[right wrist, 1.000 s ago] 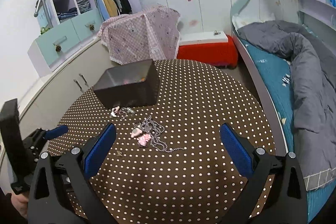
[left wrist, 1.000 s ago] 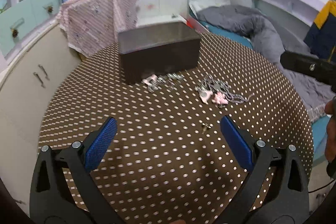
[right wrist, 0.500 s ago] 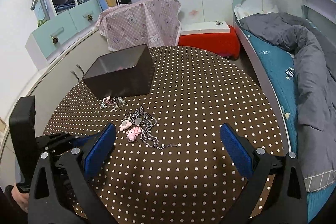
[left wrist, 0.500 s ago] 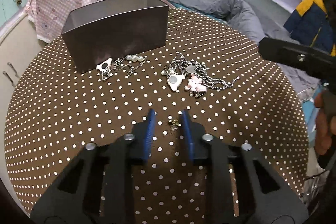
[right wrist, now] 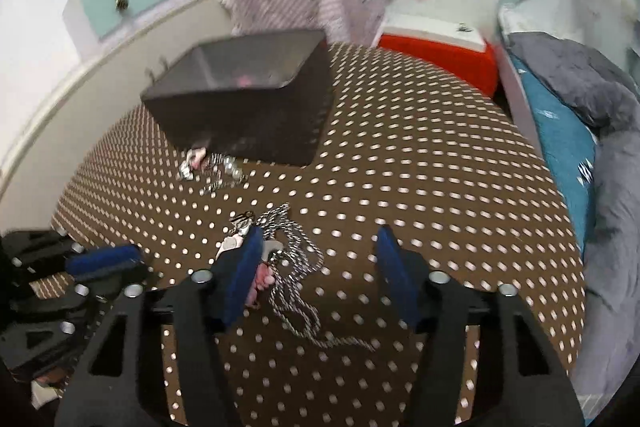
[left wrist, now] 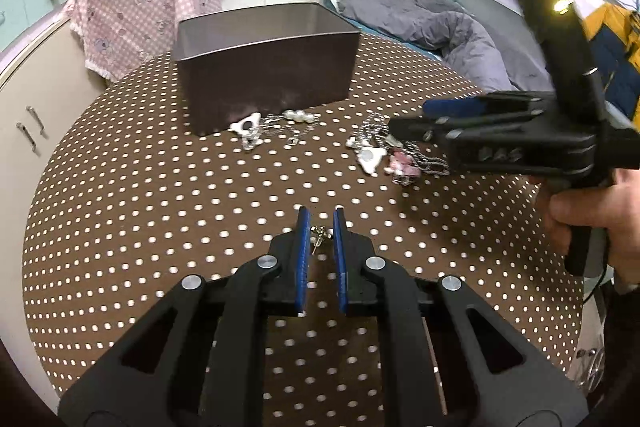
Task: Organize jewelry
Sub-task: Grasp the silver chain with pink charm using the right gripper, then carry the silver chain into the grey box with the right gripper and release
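A small silver earring (left wrist: 319,231) sits between the blue pads of my left gripper (left wrist: 320,223), whose jaws are nearly closed around it on the dotted brown table (left wrist: 160,207). My right gripper (right wrist: 320,247) is open, low over a tangle of silver chain with pink charms (right wrist: 292,267); it shows in the left wrist view (left wrist: 440,131) over the same chain pile (left wrist: 384,159). A dark open box (left wrist: 264,67) stands at the back, something pink inside (right wrist: 244,79). A second pearl-and-chain piece (left wrist: 276,127) lies against its front.
The round table ends at a cream cabinet (left wrist: 24,99) on the left and a bed with a grey duvet (right wrist: 592,99) on the right. A pink checked cloth (left wrist: 148,11) hangs behind the box. A red stool (right wrist: 436,55) stands beyond the table.
My left gripper has closed from wide open to a narrow gap around the earring. My right gripper has dropped and moved forward over the chain pile, its jaws narrowing somewhat.
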The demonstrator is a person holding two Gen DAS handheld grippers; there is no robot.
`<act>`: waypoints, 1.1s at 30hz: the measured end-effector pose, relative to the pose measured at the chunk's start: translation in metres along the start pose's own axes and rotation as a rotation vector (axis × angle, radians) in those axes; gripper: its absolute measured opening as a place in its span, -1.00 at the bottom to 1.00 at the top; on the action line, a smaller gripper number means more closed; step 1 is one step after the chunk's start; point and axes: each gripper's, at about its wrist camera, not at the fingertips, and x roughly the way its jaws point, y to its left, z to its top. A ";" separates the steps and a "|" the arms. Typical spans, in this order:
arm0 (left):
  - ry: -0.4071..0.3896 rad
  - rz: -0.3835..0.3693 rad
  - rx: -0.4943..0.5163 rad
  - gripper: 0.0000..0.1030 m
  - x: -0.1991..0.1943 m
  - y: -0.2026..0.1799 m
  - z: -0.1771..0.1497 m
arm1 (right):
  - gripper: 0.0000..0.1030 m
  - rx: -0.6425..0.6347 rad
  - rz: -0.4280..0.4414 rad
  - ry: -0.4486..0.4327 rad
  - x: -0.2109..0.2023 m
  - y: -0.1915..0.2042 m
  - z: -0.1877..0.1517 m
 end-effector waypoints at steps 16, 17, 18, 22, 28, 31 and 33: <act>-0.065 0.007 -0.037 -0.77 -0.022 0.014 0.012 | -0.72 -0.034 0.060 -0.091 -0.040 0.012 0.013; -0.076 0.008 -0.036 -0.77 -0.027 0.015 0.015 | -0.72 -0.036 0.064 -0.113 -0.050 0.012 0.016; -0.090 0.009 -0.035 -0.77 -0.032 0.017 0.019 | -0.72 -0.037 0.068 -0.128 -0.058 0.015 0.016; -0.140 0.008 -0.040 -0.77 -0.050 0.024 0.035 | -0.72 -0.042 0.093 -0.215 -0.094 0.016 0.035; -0.228 0.001 -0.037 -0.77 -0.082 0.036 0.069 | -0.72 -0.066 0.123 -0.330 -0.141 0.024 0.063; -0.270 0.008 -0.026 -0.77 -0.096 0.038 0.089 | -0.72 -0.083 0.129 -0.366 -0.155 0.028 0.078; -0.294 -0.002 -0.026 -0.77 -0.103 0.039 0.101 | -0.72 -0.100 0.120 -0.392 -0.163 0.031 0.089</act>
